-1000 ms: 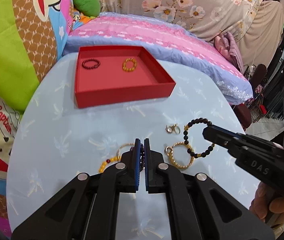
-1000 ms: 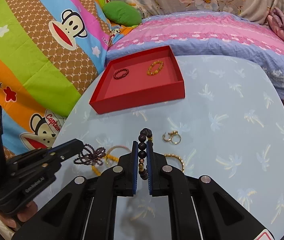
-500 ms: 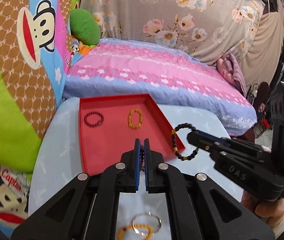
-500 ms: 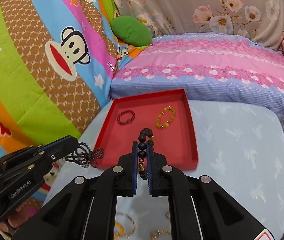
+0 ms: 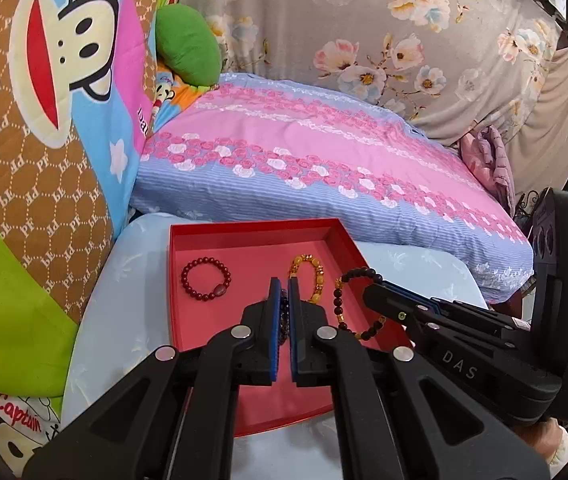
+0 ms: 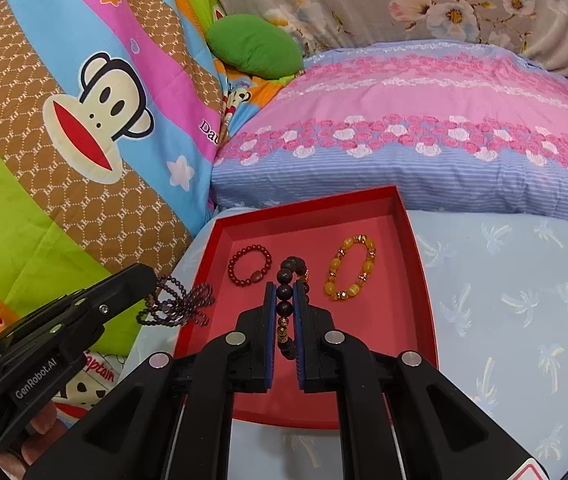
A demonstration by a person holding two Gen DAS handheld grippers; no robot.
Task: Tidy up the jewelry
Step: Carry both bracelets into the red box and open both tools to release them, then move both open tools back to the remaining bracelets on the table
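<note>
A red tray stands on the pale blue table. A dark red bead bracelet and a yellow bead bracelet lie in it. My left gripper is shut on a thin dark bead string and holds it above the tray's left side; the right wrist view shows it. My right gripper is shut on a black-and-gold bead bracelet above the tray; the left wrist view shows it.
A pink and blue pillow lies just behind the tray. Colourful monkey-print cushions rise on the left, with a green cushion behind. The table extends to the right of the tray.
Both grippers have lifted their bracelets from the table and carried them forward over the red tray. The loose jewelry on the table has dropped out of view.
</note>
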